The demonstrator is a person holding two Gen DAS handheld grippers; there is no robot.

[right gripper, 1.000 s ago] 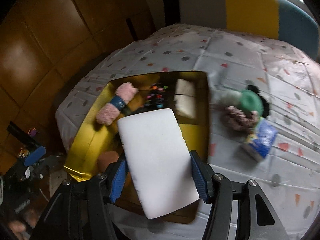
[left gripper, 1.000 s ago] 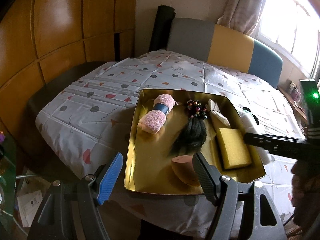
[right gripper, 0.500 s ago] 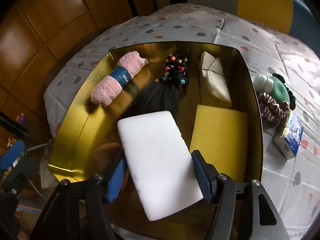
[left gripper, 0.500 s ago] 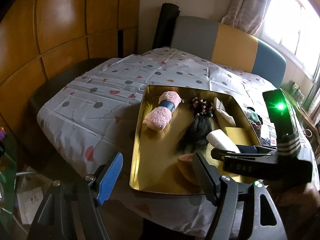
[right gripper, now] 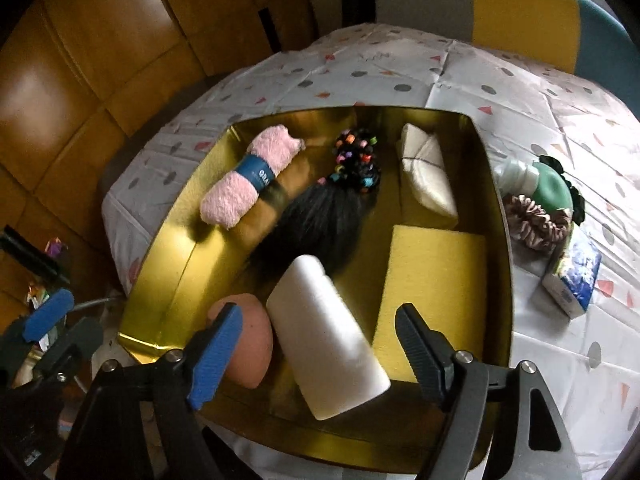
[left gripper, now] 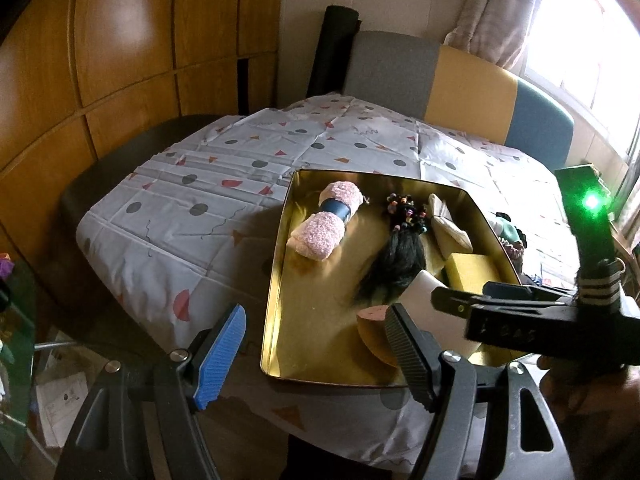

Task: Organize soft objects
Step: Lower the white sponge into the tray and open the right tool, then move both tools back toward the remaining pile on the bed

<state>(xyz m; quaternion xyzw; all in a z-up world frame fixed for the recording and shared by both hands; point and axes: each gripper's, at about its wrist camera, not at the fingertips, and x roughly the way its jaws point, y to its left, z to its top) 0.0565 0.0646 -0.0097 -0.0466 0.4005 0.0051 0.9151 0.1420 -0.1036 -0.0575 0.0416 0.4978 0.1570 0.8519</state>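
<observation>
- My right gripper [right gripper: 318, 354] points steeply down over the near end of the gold tray [right gripper: 168, 264]; its jaws have just been opening and now stand apart, clear of the white sponge [right gripper: 326, 336] between them.
- The white sponge lies tilted in the tray, between the tan puff [right gripper: 250, 340] and the yellow sponge [right gripper: 434, 280].
- My left gripper [left gripper: 316, 354] hovers off the tray's near-left corner, jaws wide apart with nothing in them.
- From the left view, the right gripper [left gripper: 444, 304] reaches in from the right, a green light on its body and a hand [left gripper: 596, 420] below it.
- A second ago the white sponge was clamped flat in the right jaws and held over the tray's edge; now it is released and the tray fills that view.
- The left gripper has not shifted.
- Already in the tray: a pink towel roll [right gripper: 250, 180] with a blue band, a black hairpiece [right gripper: 320, 216] with coloured beads, a cream bundle [right gripper: 428, 176].
- On the bench [right gripper: 560, 360], right of the tray: a green bottle [right gripper: 548, 188], a scrunchie [right gripper: 536, 224], a tissue pack [right gripper: 572, 276].
- A patterned cloth [left gripper: 192, 216] covers the bench; a grey, yellow and blue chair [left gripper: 460, 84] stands beyond, wood panels [left gripper: 120, 60] at left, a curtained window [left gripper: 560, 20] at right.
</observation>
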